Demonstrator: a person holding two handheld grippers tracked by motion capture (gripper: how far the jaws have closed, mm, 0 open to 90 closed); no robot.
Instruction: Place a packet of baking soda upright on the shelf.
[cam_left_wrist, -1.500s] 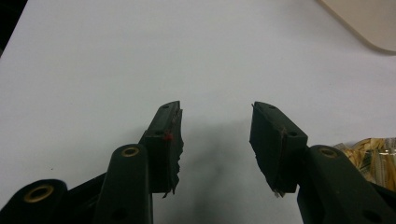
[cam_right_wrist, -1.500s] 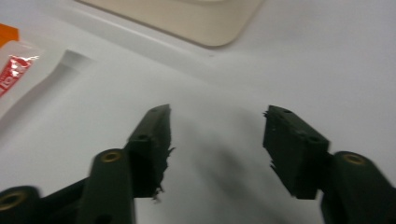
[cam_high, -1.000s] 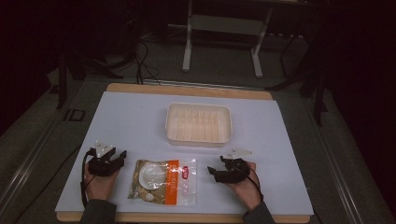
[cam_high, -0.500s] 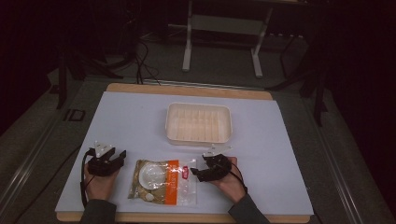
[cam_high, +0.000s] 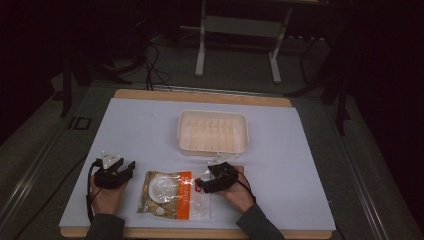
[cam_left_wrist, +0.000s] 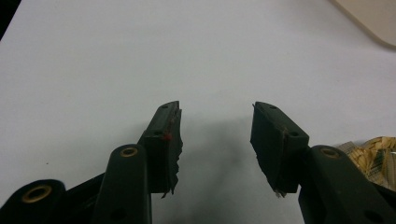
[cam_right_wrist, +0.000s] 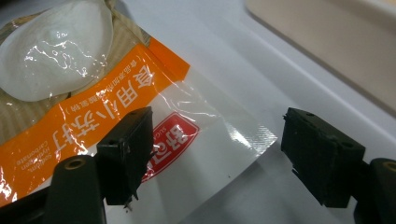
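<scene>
Two grippers are being held low over the white surface (cam_high: 150, 130) near its front edge. Left gripper (cam_high: 129, 166) is being kept released, jaws apart over bare surface, just left of the clear packet (cam_high: 172, 194). Right gripper (cam_high: 199, 185) is also being held released, jaws spread wide across the packet's right end, one jaw over the red label (cam_right_wrist: 175, 140), the other beyond the packet's corner. Packet is lying flat at front centre. Cream tray (cam_high: 212, 148) is sitting behind it, mid-surface.
</scene>
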